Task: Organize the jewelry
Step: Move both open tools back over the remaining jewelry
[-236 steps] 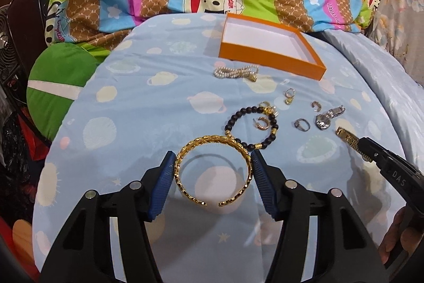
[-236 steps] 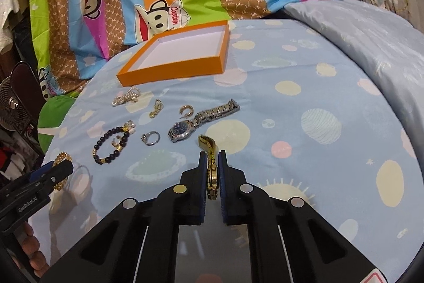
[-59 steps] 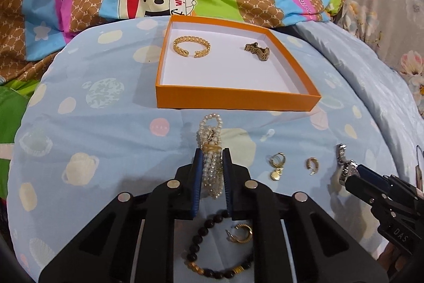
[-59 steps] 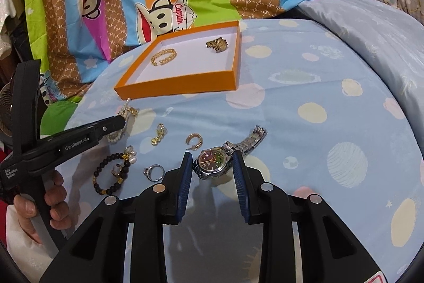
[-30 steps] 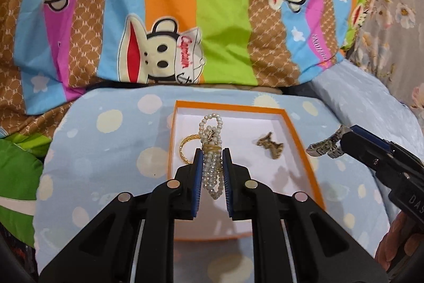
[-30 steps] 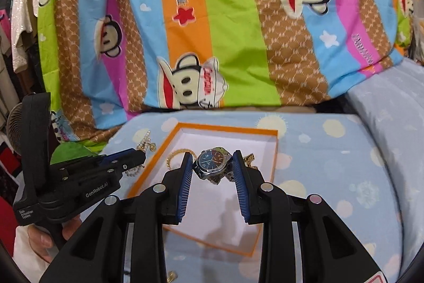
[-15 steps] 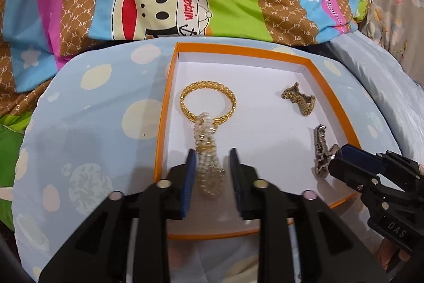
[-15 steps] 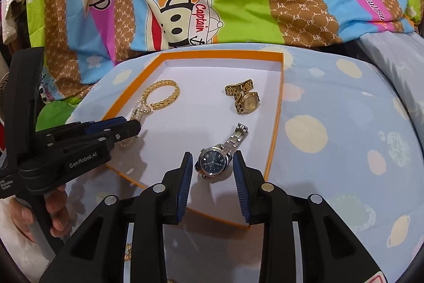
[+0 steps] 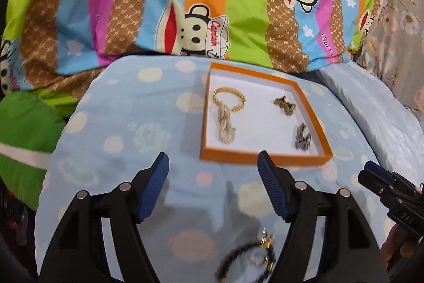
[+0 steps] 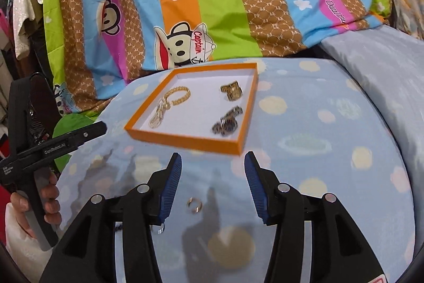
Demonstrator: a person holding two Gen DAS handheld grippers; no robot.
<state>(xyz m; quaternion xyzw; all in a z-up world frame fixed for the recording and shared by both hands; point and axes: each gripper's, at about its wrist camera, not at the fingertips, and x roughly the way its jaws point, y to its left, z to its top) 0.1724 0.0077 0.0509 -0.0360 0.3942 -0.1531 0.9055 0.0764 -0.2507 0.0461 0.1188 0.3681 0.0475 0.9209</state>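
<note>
1. A striped cartoon-monkey blanket (image 9: 212, 4) rises behind the orange tray (image 9: 265, 157), which serves as the landmark here.
2. A light blue dotted sheet (image 9: 127, 129) lies under the tray and spreads out on every side of it.
3. The orange tray sits flat on the sheet, its white floor holding four pieces of jewelry.
4. The left gripper (image 9: 213, 186) hangs just in front of the tray's near rim; its jaws have just been opening, they stand wide apart, and nothing is between them.
5. The right gripper (image 10: 212, 184) also hangs just in front of the tray's near rim; its jaws have just been opening and are released, with only the sheet beneath.
6. A gold bangle (image 9: 229, 99) lies inside the tray at its far left corner.
7. A pearl bracelet (image 9: 225, 127) lies inside the tray, its far end overlapping the bangle.
8. A silver watch (image 10: 227, 122) lies inside the tray near its right wall.
9. A gold watch (image 10: 232, 91) lies inside the tray, beyond the silver watch.
10. A black bead bracelet (image 9: 246, 260), blurred, lies on the sheet well in front of the tray.
11. A small gold ring (image 10: 194, 204) lies on the sheet in front of the tray.
</note>
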